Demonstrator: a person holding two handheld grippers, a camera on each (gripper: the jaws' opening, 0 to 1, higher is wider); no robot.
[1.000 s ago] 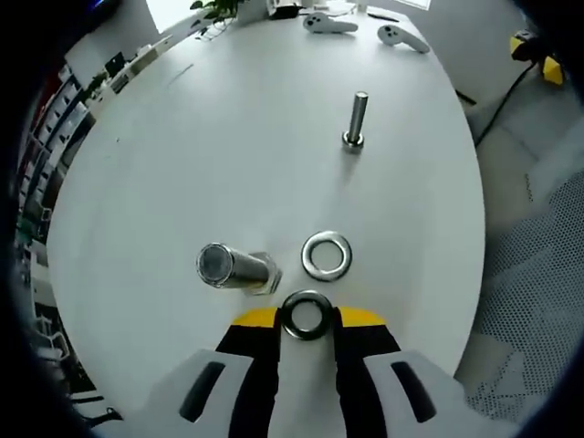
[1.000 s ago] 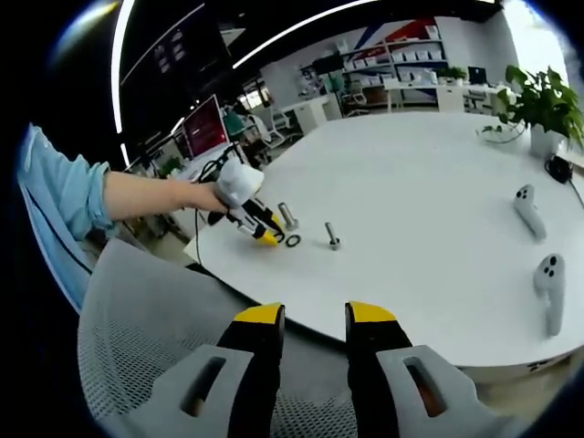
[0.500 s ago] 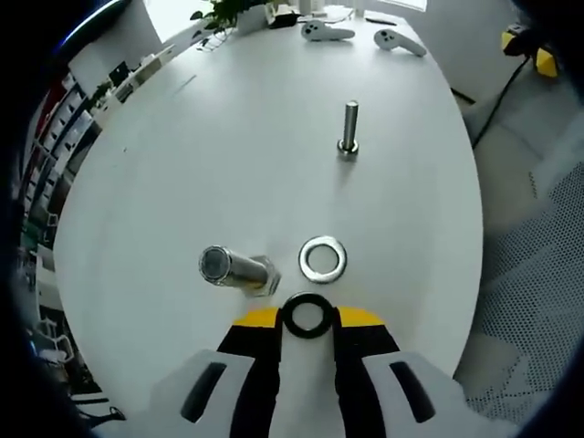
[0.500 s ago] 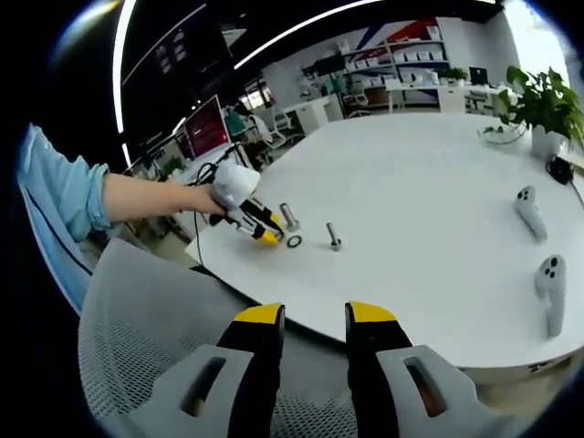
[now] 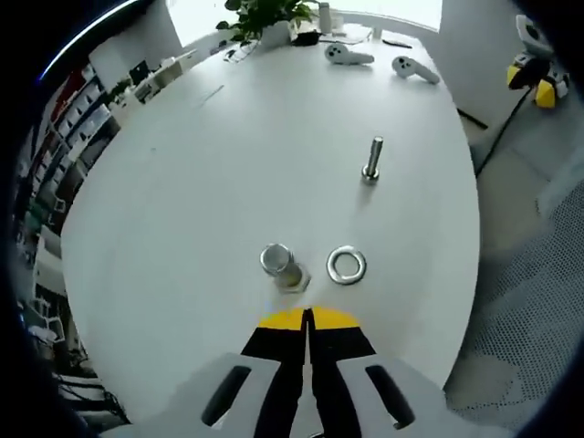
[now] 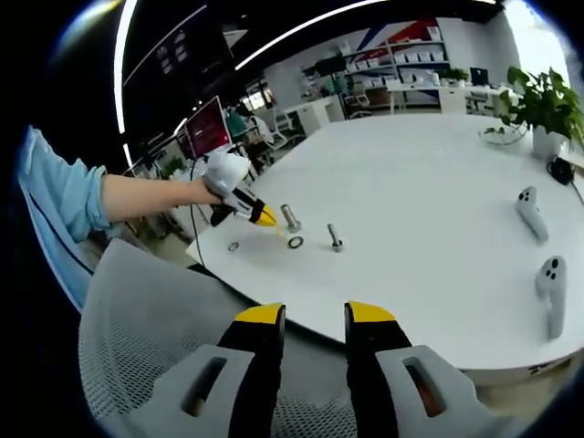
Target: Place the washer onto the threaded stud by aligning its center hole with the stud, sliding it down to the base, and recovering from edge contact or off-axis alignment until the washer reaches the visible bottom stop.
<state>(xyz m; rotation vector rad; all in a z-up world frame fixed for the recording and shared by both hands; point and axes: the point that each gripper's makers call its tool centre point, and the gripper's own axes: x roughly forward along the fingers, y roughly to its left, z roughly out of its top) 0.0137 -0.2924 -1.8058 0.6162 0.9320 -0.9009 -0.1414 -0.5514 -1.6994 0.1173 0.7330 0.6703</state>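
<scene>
Left gripper [image 5: 308, 321] jaws: pressed together, nothing visible between them.
Small ring [image 6: 234, 246] near table edge: too small to identify.
Person's arm [image 6: 137, 195]: sleeve cut off at left.
Stud threads [image 5: 372, 158]: too small to make out.

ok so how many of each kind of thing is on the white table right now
studs: 2, a large stud and a small stud
washers: 2, a silver washer and what looks like a second washer near the table edge
controllers: 2, the other beside it
potted plant: 1
total: 7
</scene>
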